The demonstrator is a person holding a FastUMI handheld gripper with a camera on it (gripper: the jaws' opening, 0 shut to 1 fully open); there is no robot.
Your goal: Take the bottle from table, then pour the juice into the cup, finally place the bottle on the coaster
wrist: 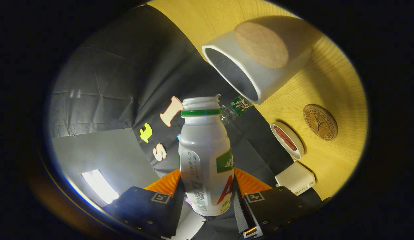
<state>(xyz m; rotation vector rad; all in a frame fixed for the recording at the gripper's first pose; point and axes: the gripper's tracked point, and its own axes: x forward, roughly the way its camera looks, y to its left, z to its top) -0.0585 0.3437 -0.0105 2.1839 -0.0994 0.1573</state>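
Between the two fingers of the gripper (206,193) stands a white plastic juice bottle (205,156), its body pressed on both sides by the finger pads, so the jaws are closed on it at a narrow width. The bottle has a green neck ring and green and red label print; its mouth is uncapped and points away from the fingers. The whole view is rolled, so the wooden table (330,83) slants across the far side. Just beyond the bottle's mouth and a little to the right is a white cup (260,63) with a dark inside, its open rim turned toward the bottle; bottle and cup are apart. Farther right along the table lies a round cork coaster (320,122) with a dark printed design. Between the coaster and the fingers sits a small white dish (287,140) holding something reddish-brown, and nearer the right finger a small white block-shaped object (295,178).
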